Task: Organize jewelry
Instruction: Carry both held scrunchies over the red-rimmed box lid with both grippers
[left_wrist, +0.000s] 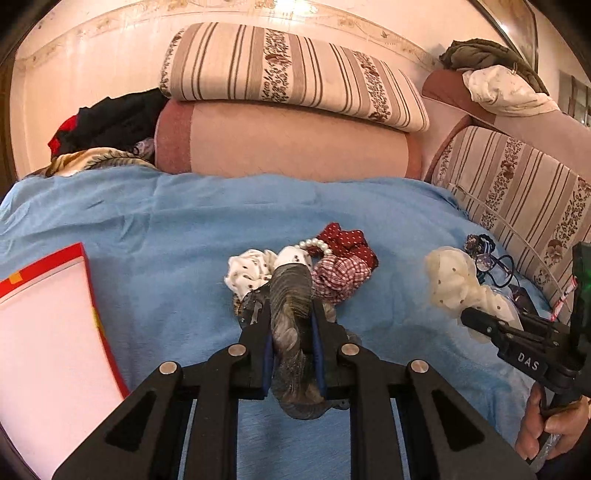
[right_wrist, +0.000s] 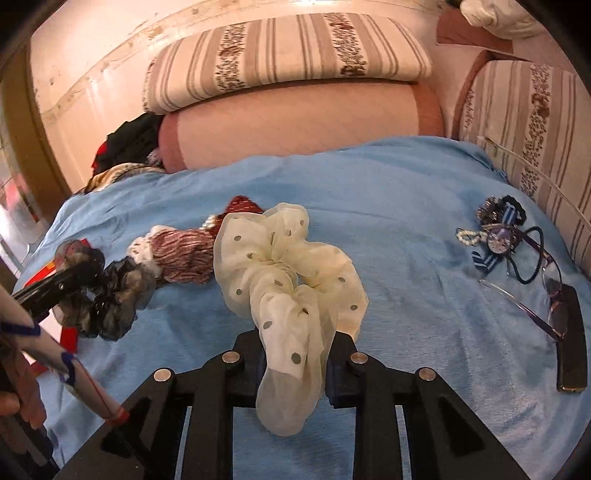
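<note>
Item 1. Grey scrunchie (left_wrist: 291, 325): dark grey patterned fabric, clamped between the pads of the left claw (left_wrist: 291, 332), one loop hanging below the jaws, lifted clear of the blue blanket (left_wrist: 147, 221). Likely very light, soft and compressible; a pinch across the bunched fabric should hold it, and the elastic core gives the firmest purchase.

Item 2. Cream scrunchie (right_wrist: 288, 280): sheer cream fabric with grey dots, gripped in the right claw (right_wrist: 291, 354) by one fold, the rest spilling forward over the blanket. Judged flimsy and somewhat slippery; a grip on gauze alone may slide, so deeper hold on the gathered band looks safer.

Item 3. Loose pile on the blanket, just beyond the left claw: white dotted scrunchie (left_wrist: 247, 269), red checked scrunchie (left_wrist: 336, 277), dark red dotted scrunchie (left_wrist: 347, 240), pearl bracelet (left_wrist: 317, 244) lying across them. Beads are hard and may roll; lift by the strand.

Item 4. Second cluster, well apart to the right: hair ties and a small pearl piece (right_wrist: 495, 229), eyeglasses (right_wrist: 546, 295), a dark flat phone-like object (right_wrist: 570, 343). Glasses fragile; take by the frame.

Item 5. Red-edged white box (left_wrist: 48, 332), at the left on the blanket, probable destination.
</note>
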